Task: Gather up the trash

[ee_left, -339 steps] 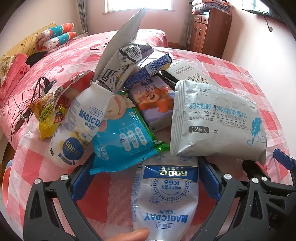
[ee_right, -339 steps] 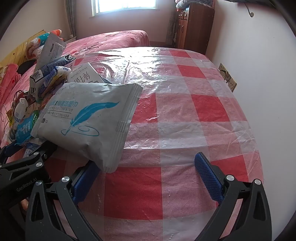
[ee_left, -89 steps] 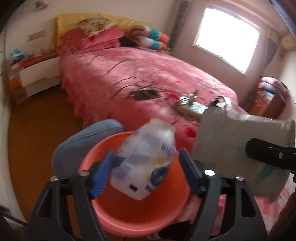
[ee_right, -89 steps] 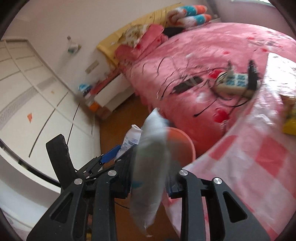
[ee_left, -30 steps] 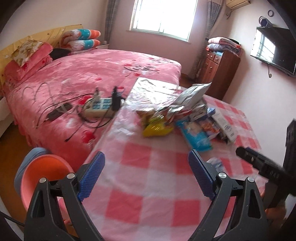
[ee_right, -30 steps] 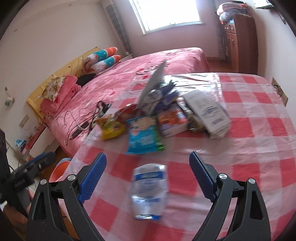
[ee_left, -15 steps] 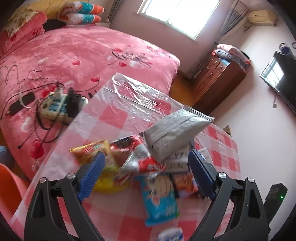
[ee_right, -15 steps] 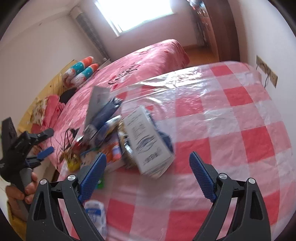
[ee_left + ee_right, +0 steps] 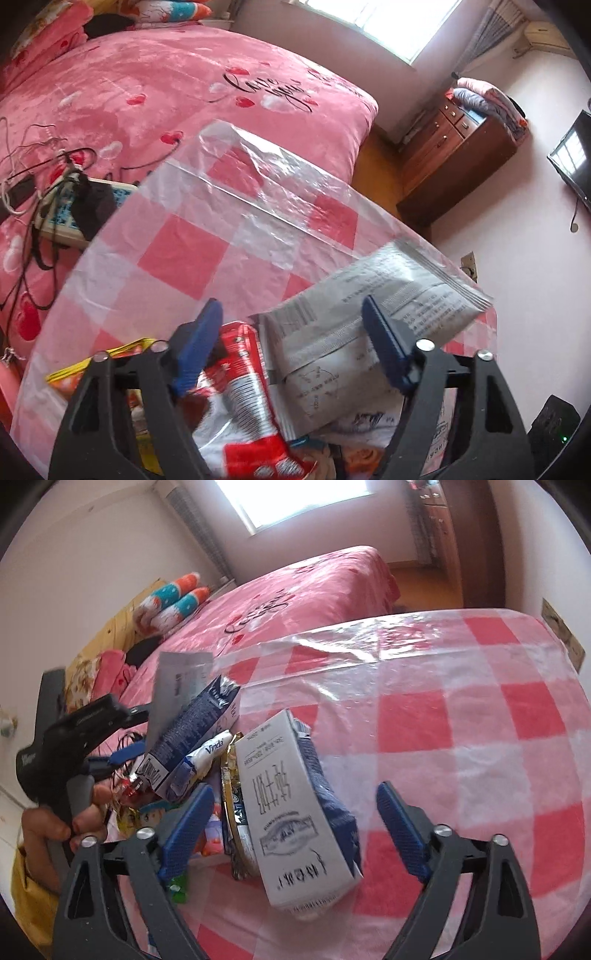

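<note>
A pink bed lay beyond the checked surface, where the trash was piled. The left gripper hung over a grey pouch and a red wrapper, its jaws closing, gripping nothing. The right gripper straddled a white carton, its jaws closing, pads clear of it.

Sunlit window, pink bed, wooden cabinet.

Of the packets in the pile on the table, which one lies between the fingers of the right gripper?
The white carton with black writing and dark blue sides. It lies alone at the pile's edge between the closing right gripper fingers, untouched; the other packets lie further left.
</note>
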The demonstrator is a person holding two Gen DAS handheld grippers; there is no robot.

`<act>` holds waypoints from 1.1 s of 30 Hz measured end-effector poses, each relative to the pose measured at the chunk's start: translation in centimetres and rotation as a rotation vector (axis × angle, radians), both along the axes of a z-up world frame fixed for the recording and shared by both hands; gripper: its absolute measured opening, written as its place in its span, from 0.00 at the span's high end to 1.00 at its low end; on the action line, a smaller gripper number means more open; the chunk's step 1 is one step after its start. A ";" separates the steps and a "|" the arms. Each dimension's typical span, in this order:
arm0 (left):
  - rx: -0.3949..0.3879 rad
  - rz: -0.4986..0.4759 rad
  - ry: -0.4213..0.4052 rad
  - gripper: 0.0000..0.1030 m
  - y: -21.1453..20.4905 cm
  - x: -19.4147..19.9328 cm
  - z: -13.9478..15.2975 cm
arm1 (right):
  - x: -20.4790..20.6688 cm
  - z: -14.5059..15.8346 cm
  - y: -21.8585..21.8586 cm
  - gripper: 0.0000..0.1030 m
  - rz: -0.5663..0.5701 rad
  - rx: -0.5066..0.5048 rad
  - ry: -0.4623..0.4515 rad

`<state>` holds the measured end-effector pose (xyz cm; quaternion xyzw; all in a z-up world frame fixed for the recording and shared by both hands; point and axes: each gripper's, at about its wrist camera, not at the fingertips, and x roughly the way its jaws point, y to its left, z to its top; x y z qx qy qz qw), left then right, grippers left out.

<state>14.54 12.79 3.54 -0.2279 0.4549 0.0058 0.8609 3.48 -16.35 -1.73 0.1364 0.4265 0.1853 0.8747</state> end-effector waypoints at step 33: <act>-0.031 -0.397 0.008 0.39 -11.3 -9.8 -2.5 | -12.2 -1.5 -1.3 0.53 -0.010 -0.041 -0.001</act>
